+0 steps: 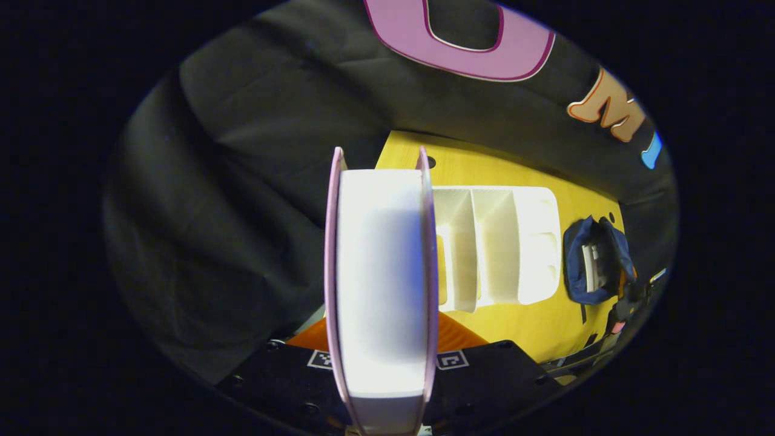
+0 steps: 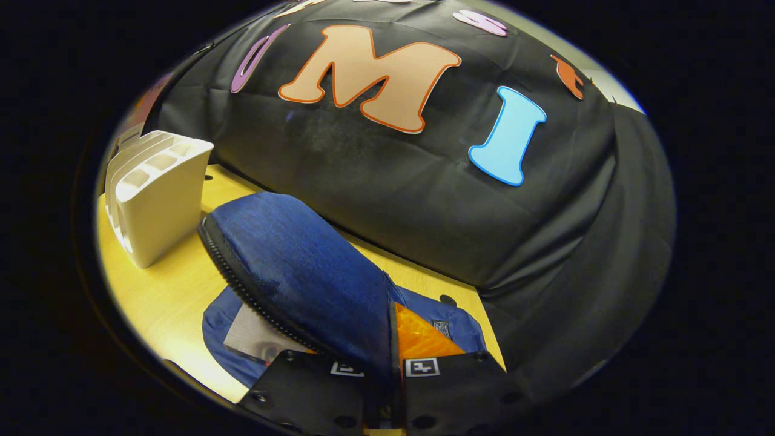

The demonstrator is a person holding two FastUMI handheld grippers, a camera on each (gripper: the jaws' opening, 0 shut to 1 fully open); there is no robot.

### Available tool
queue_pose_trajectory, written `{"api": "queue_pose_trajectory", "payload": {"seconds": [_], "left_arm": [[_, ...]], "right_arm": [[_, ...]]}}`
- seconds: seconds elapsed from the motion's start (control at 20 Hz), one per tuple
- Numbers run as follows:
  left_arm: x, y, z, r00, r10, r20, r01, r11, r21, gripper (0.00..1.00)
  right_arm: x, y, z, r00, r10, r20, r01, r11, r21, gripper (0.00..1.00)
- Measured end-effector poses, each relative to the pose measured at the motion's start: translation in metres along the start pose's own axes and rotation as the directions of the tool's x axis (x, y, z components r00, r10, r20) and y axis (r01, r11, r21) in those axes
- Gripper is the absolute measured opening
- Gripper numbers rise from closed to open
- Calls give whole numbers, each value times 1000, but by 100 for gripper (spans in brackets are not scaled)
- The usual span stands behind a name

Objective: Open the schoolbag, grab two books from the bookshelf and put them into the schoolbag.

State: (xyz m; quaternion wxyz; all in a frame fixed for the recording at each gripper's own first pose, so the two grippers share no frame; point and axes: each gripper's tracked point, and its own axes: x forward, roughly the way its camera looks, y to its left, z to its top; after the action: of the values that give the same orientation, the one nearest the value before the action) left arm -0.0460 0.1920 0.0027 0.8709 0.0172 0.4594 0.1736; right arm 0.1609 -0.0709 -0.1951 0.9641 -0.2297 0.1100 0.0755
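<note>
So in the left gripper view, the left hand-held gripper [image 1: 381, 387] has a book [image 1: 381, 278] clamped between its fingers, one on each cover. The book is a thick one with pinkish covers and a bright white block of pages facing the camera, its long axis running straight away from the gripper, up above the yellow surface [image 1: 533, 327]. Just right of it sits the white bookshelf [image 1: 502, 242], its slots look empty from here. Further right is the dark blue schoolbag [image 1: 596, 260], lying open with something pale inside.

Over in the right gripper view, the bookshelf [image 2: 154, 200] stands at the left on the surface [image 2: 175, 290]. The right hand-held gripper [image 2: 387, 393] is closed on the schoolbag's blue flap [image 2: 296, 272], holding it lifted up, zipper edge facing left. Under the flap there's a greyish book [image 2: 254, 336] lying flat inside the bag.
</note>
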Motion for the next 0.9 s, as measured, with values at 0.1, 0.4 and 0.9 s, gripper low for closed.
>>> {"api": "queue_pose_trajectory", "payload": {"seconds": [0.1, 0.4, 0.9], "left_arm": [[-14, -22, -10, 999, -54, 3, 54, 998, -41, 40], [-45, -82, -25, 979, -202, 24, 203, 972, -119, 40], [-43, -245, -31, 853, -521, 41, 517, 831, -205, 40]], "right_arm": [[-1, 0, 0, 1000, 4, 0, -4, 1000, -8, 7], [-5, 0, -1, 1000, 20, 4, -19, 1000, -14, 7], [-8, -1, -3, 1000, 24, 10, -24, 1000, -9, 7]]}}
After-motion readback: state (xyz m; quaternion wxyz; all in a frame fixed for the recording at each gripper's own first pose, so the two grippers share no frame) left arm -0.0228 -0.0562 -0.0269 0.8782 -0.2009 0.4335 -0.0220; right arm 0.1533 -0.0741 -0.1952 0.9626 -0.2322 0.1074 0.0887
